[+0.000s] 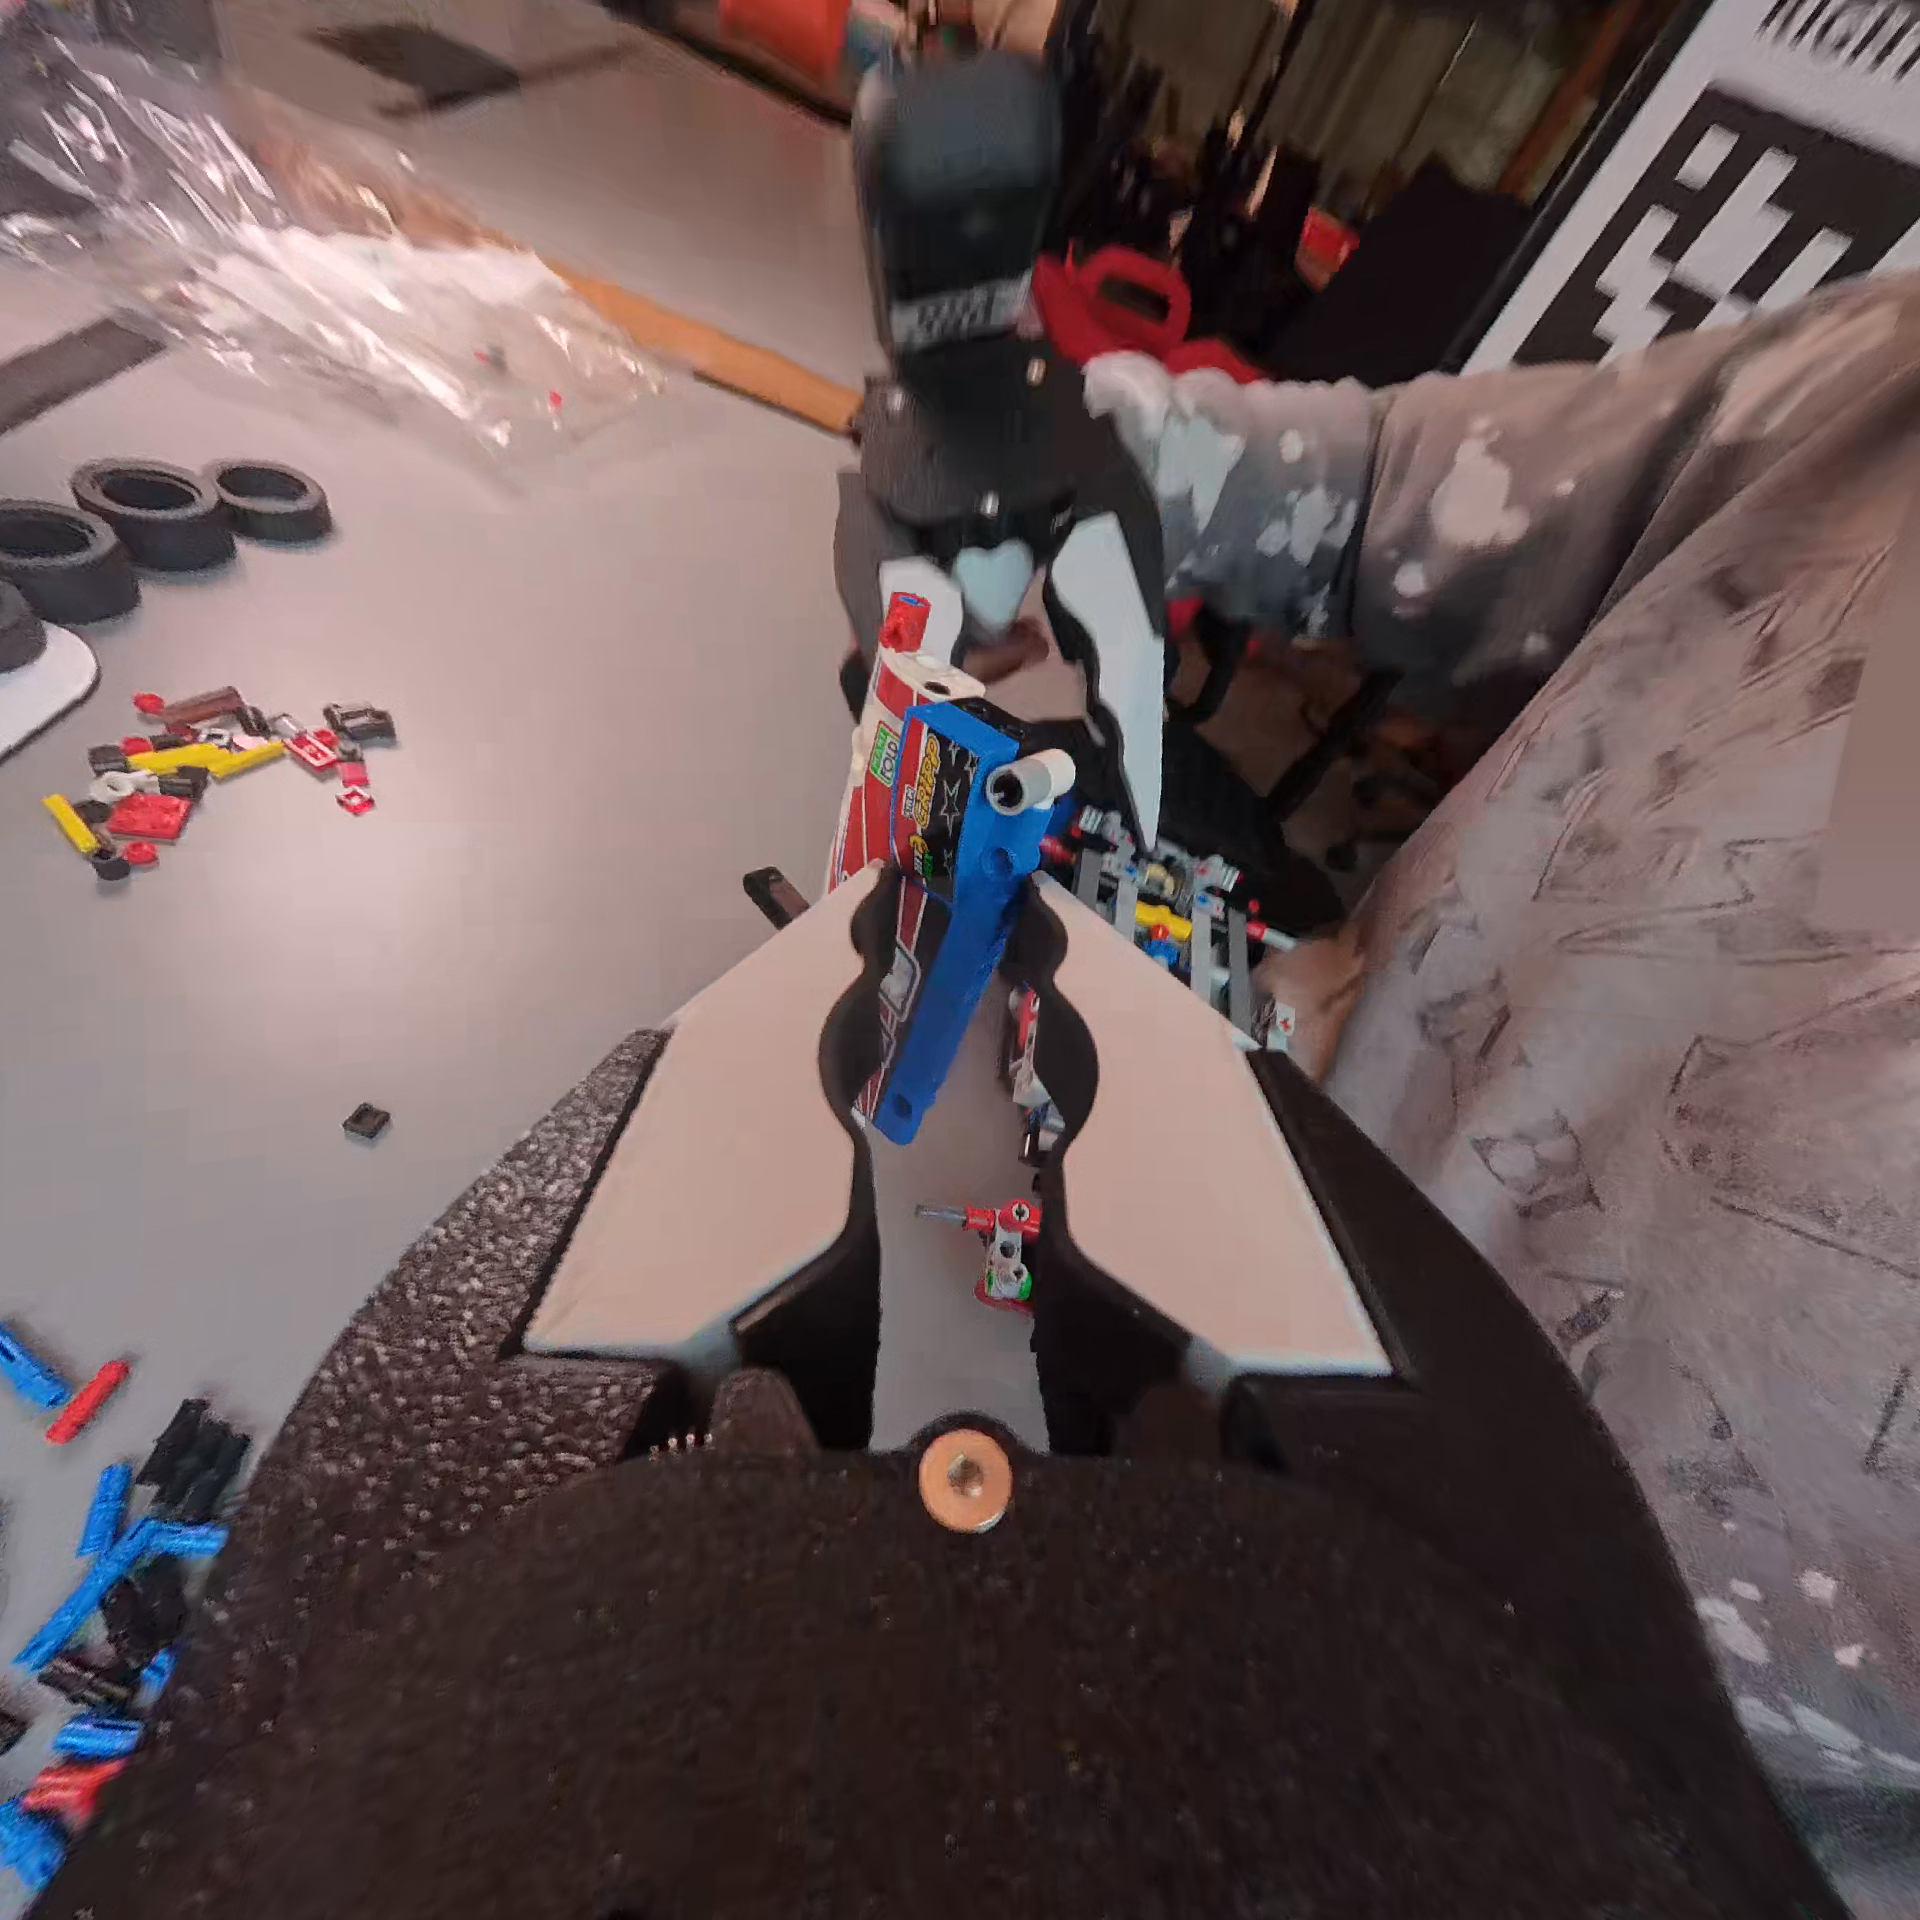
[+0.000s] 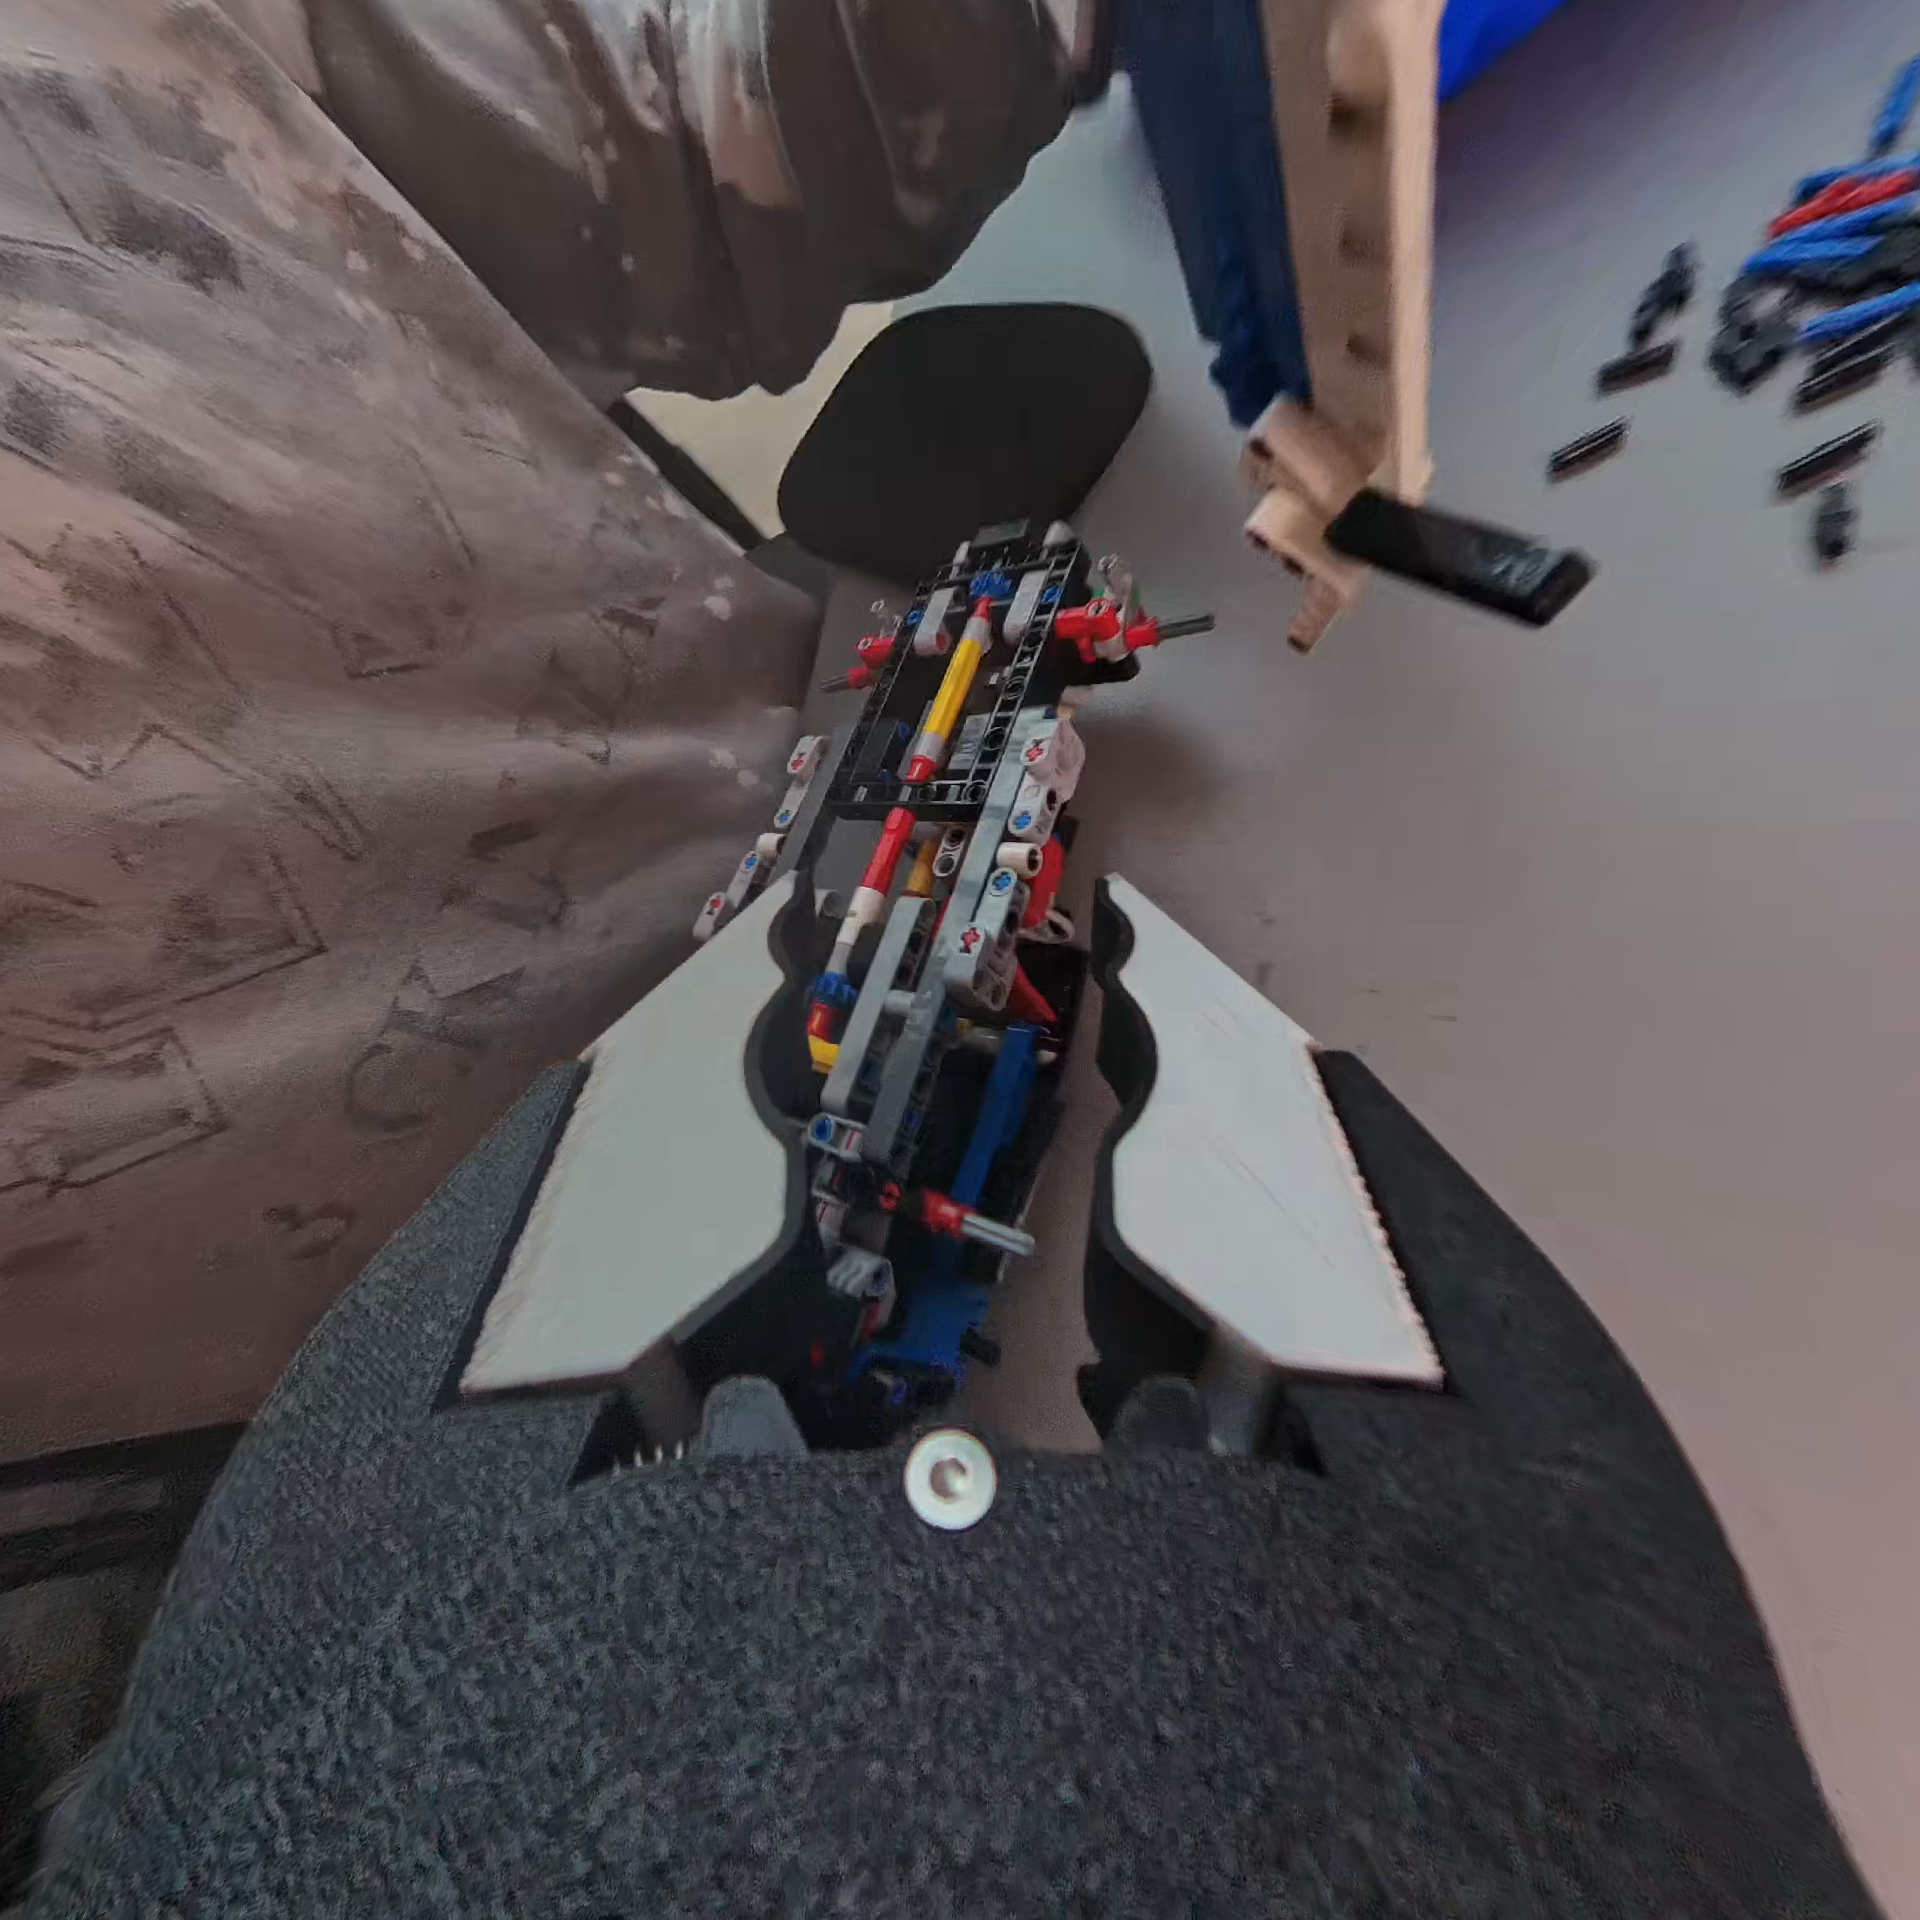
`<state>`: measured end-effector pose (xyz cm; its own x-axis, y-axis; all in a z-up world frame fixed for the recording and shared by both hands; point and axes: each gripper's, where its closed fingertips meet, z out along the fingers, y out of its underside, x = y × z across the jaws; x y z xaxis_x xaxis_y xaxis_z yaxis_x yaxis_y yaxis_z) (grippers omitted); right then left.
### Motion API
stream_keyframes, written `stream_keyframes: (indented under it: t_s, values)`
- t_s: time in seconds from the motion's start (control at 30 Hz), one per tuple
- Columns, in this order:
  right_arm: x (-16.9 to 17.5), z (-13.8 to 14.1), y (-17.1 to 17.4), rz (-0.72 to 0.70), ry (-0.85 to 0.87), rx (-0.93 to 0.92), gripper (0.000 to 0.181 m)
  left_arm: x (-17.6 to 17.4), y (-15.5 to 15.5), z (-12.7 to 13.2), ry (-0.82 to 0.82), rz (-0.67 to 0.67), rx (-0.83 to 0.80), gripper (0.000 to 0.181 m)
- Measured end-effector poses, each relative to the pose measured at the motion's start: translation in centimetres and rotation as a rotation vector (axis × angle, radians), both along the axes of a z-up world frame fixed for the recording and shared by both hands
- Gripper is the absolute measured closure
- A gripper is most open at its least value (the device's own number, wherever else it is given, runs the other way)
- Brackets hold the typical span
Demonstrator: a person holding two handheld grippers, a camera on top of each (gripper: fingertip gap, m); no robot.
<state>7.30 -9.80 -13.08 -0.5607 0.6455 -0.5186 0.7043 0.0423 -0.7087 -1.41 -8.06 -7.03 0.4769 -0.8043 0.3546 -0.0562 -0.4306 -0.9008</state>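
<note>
My left gripper (image 1: 956,925) is shut on a blue, red and white stickered panel piece (image 1: 951,966) and holds it upright above the grey table. A white pin (image 1: 1029,781) sticks out near the panel's top. My right gripper (image 1: 1039,686) shows beyond it, open. In the right wrist view my right gripper (image 2: 951,894) is open, with a long brick-built chassis (image 2: 935,831) of grey, black, red and yellow beams lying between its fingers. The left finger (image 2: 665,1122) is close against the chassis, and a gap shows at the right finger (image 2: 1226,1122). The chassis (image 1: 1174,904) also shows in the left wrist view.
Black tyres (image 1: 156,509), a heap of small red, yellow and black parts (image 1: 208,769) and a clear plastic bag (image 1: 312,270) lie at the left. Blue and black beams (image 1: 104,1558) (image 2: 1818,291) lie nearby. A small red-grey part (image 1: 1003,1247) lies under the left gripper. A person's patterned sleeve (image 1: 1455,499) is on the right. Tip to tip, the grippers are about 11 cm apart.
</note>
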Motion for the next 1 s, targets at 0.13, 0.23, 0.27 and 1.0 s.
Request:
stream_keyframes:
  t_s: [0.13, 0.23, 0.27, 1.0]
  values:
    - [-0.1, -2.9, -2.8, 0.157, -0.224, -0.063, 0.133, -2.0, -0.5, 3.0, -0.242, 0.056, 0.059, 0.161]
    - [0.6, -3.8, -3.6, 0.255, -0.29, -0.021, 0.158, -3.2, -1.2, 3.8, -0.306, 0.1, 0.092, 0.16]
    - [0.7, -3.7, -3.7, 0.266, -0.275, 0.009, 0.158, -3.5, -1.5, 3.9, -0.307, 0.113, 0.103, 0.161]
    - [6.1, 1.9, 17.3, -0.433, -0.036, 1.578, 0.159, -4.7, -0.6, 2.0, -0.213, 0.342, 0.237, 0.16]
